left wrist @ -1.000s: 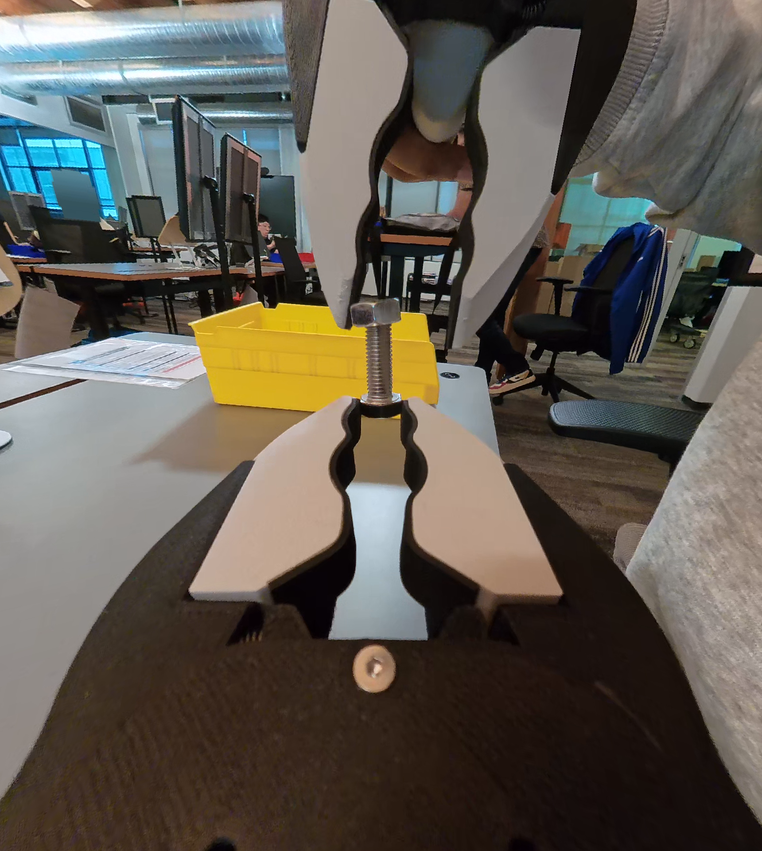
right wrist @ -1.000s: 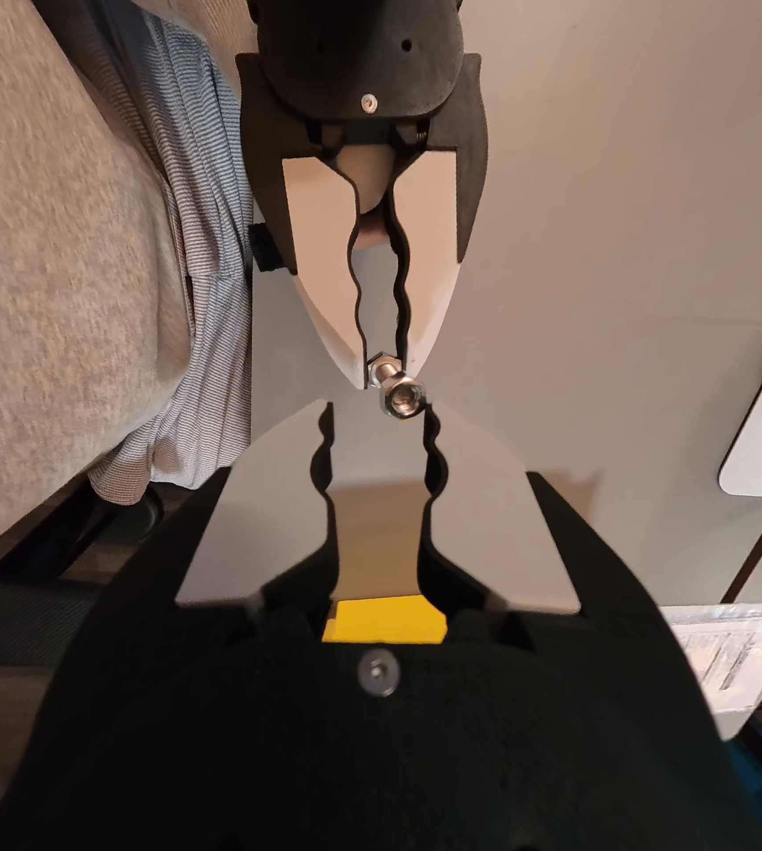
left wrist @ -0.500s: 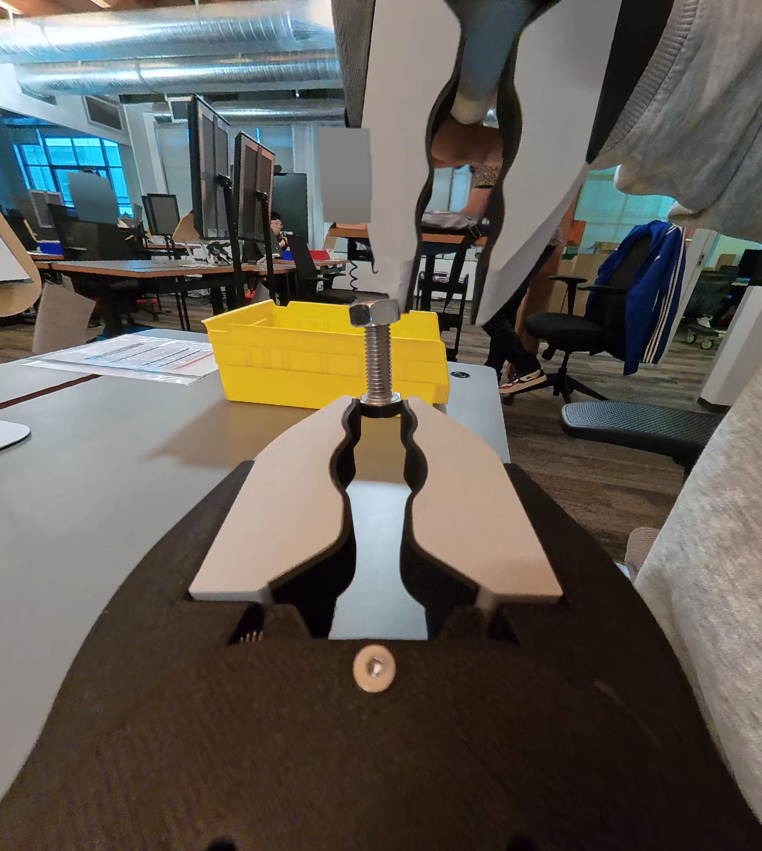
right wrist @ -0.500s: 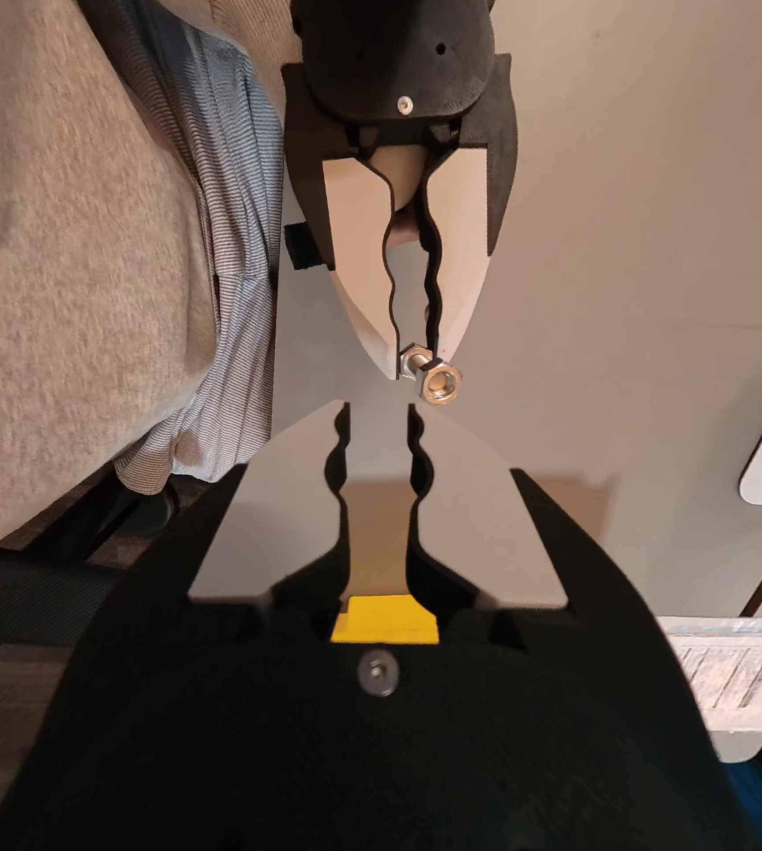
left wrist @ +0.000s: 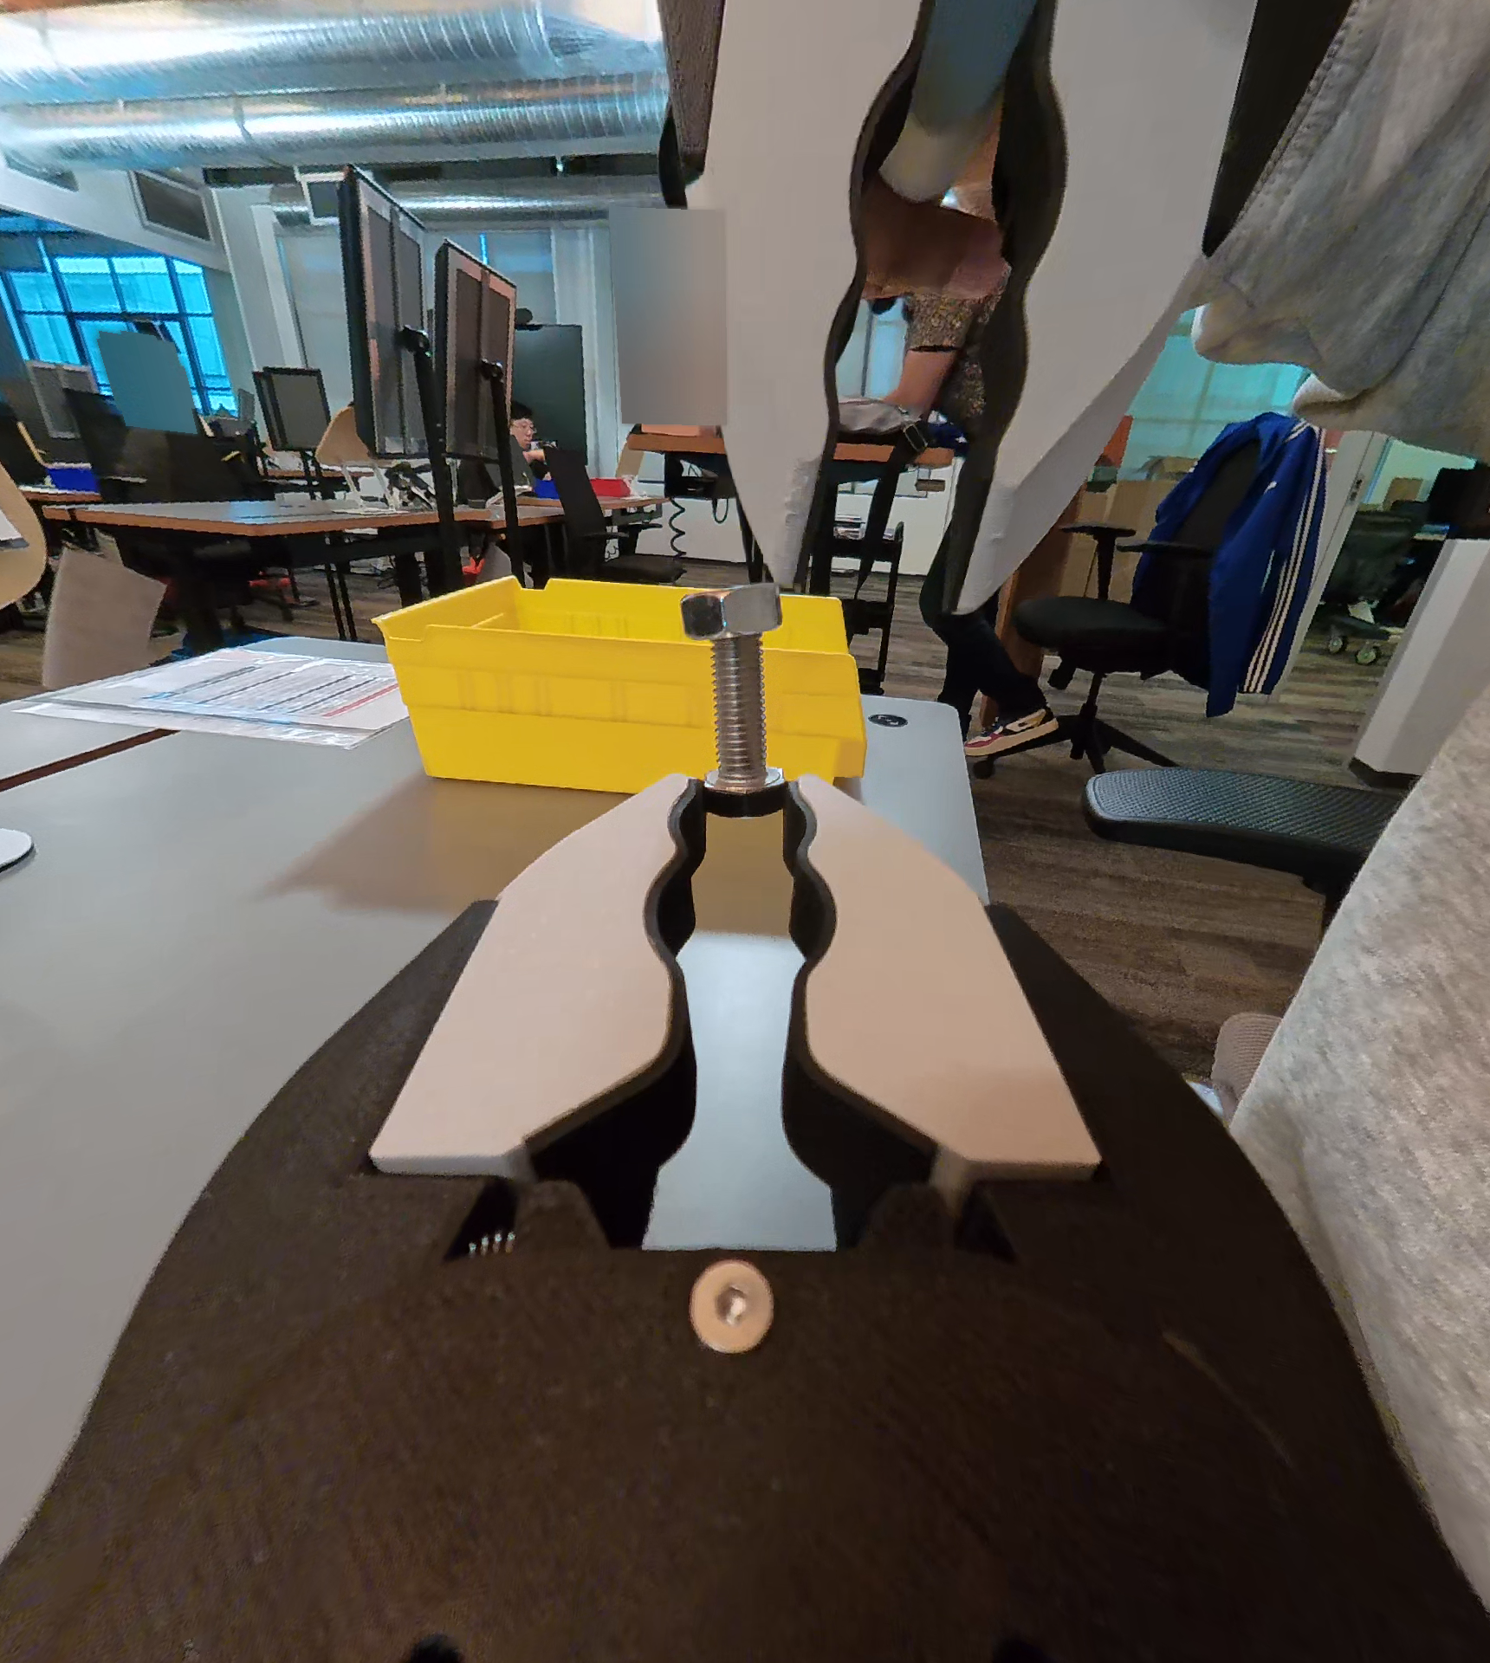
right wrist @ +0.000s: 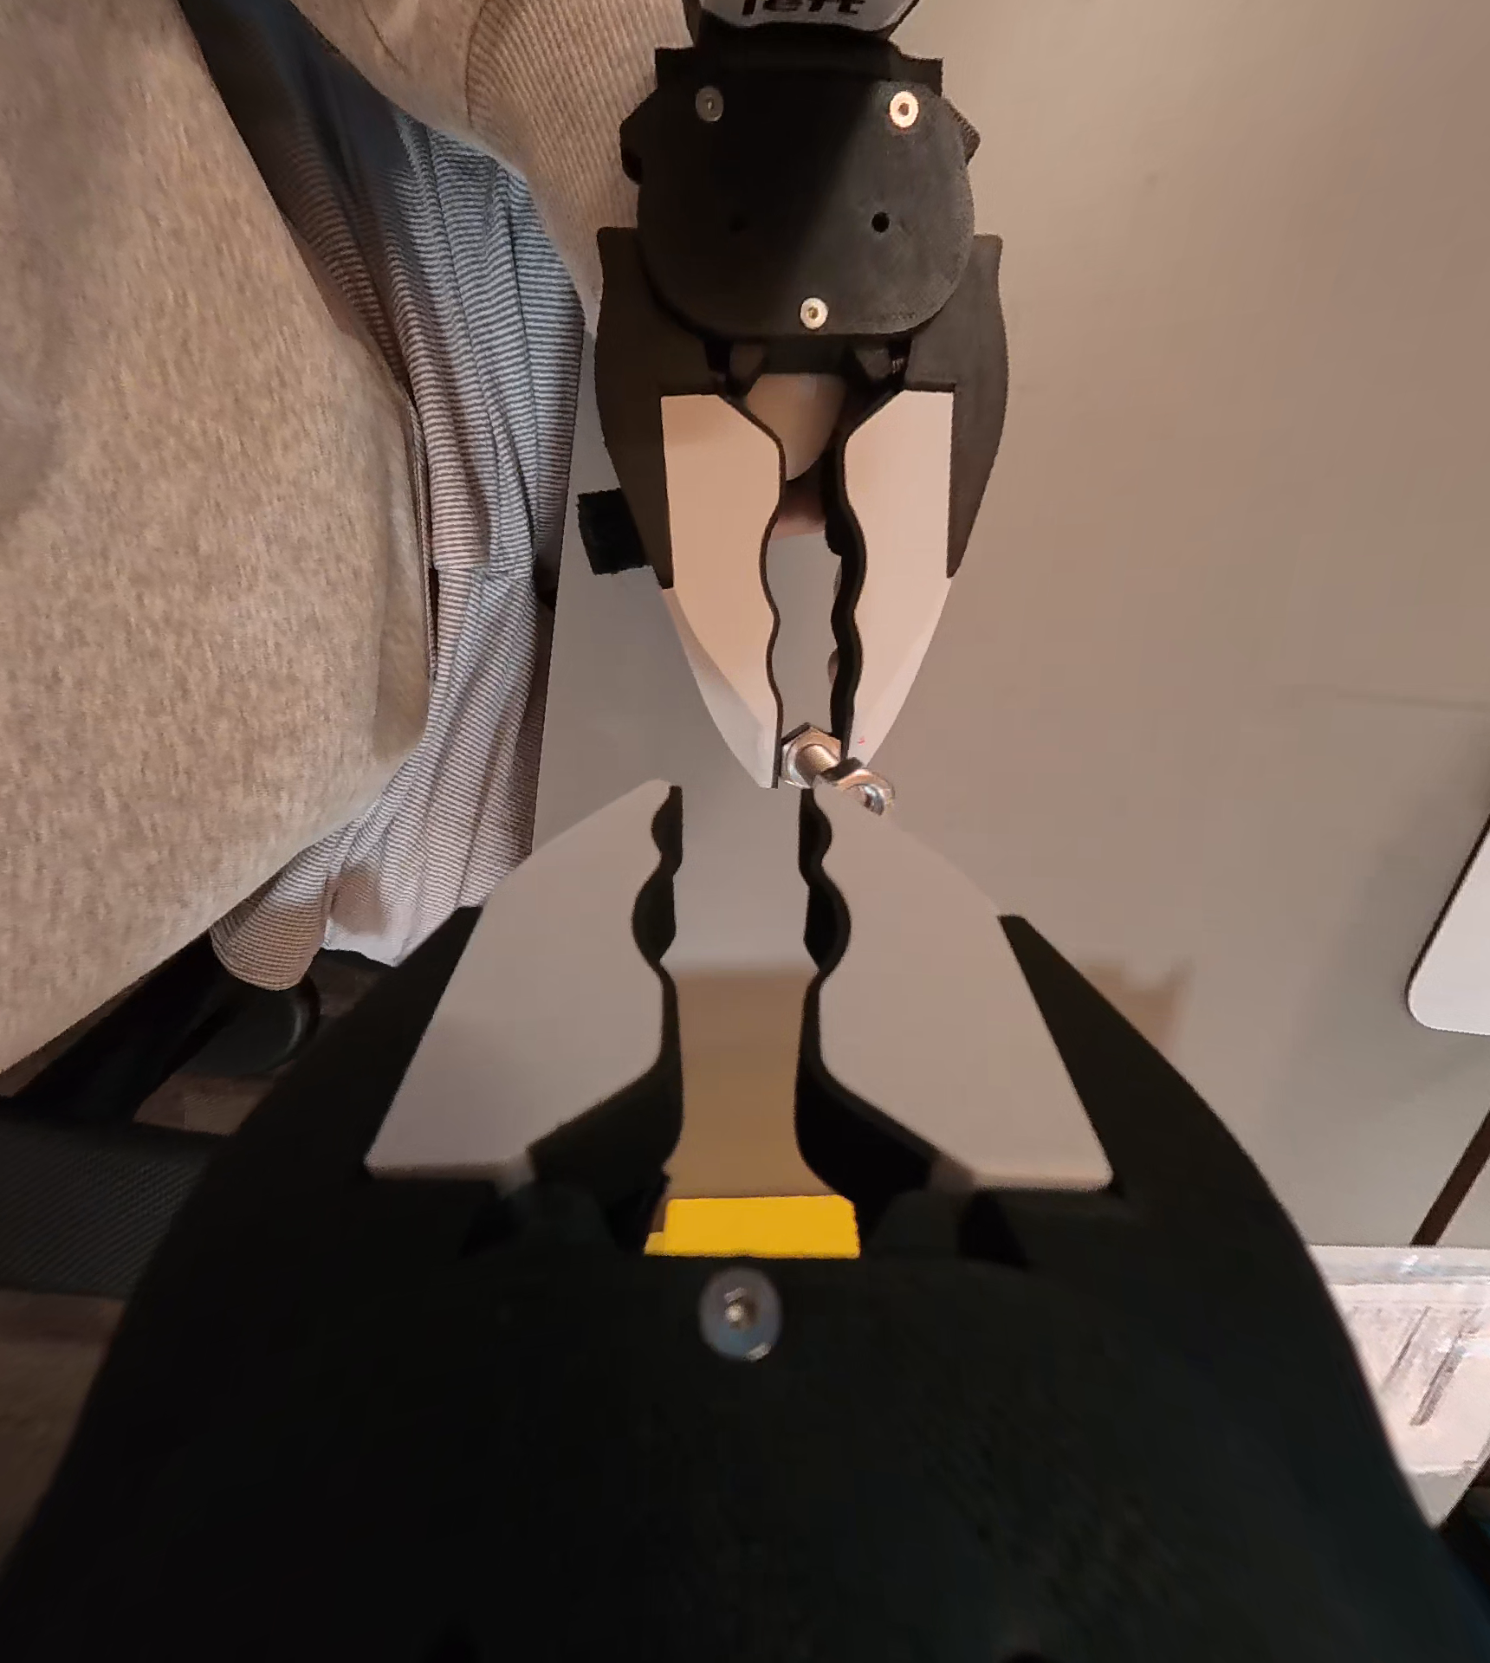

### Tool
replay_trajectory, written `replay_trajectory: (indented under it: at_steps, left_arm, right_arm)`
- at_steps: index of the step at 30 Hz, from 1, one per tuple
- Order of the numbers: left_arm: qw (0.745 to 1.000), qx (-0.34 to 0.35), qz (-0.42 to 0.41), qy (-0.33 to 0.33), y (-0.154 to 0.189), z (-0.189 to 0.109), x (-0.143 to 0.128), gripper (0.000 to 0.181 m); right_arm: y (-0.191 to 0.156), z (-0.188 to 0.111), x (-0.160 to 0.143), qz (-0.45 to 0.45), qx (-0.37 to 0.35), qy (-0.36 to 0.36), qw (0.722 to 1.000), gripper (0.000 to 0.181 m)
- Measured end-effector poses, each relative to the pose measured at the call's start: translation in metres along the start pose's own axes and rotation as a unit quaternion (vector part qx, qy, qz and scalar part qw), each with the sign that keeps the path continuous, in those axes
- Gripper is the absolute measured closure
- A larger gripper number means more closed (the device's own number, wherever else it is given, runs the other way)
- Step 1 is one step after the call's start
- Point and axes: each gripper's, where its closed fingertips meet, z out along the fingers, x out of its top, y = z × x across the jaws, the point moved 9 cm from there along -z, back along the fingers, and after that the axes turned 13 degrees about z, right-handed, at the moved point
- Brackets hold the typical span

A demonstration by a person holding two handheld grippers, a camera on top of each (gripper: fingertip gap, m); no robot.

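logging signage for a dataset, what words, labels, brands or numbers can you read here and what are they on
Printed sheet on the grey table: lines of print, too small to read.
White label on the left gripper body: dark lettering, cut off by the frame edge; not quoted.
Round dark mark on the table corner: too small to read.
Bolt and yellow bin: no writing visible.

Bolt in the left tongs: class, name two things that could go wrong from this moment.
1. The left tongs pinch only the bolt's lower end, at their tips; it may tilt or slip out.
2. The right tongs hang open just above its hex head; a nudge could knock it loose over the grey table.
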Motion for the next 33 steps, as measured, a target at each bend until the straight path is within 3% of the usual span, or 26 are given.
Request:
replay_trajectory:
  at_steps: [13,23,33]
  left_arm:
    - [1.0,-0.009,0.007,0.007,0.002,0.0,0.002,0.164]
    - [0.996,-0.077,0.027,0.033,0.016,0.001,0.006,0.164]
    - [0.994,-0.098,0.021,0.044,0.019,0.001,0.007,0.164]
  right_arm:
    - [0.005,-0.006,0.002,-0.011,-0.014,0.017,1.0,0.158]
    - [-0.002,-0.007,-0.001,-0.053,0.065,0.015,0.996,0.144]
    - [-0.005,-0.003,-0.002,-0.078,0.063,-0.001,0.995,0.162]
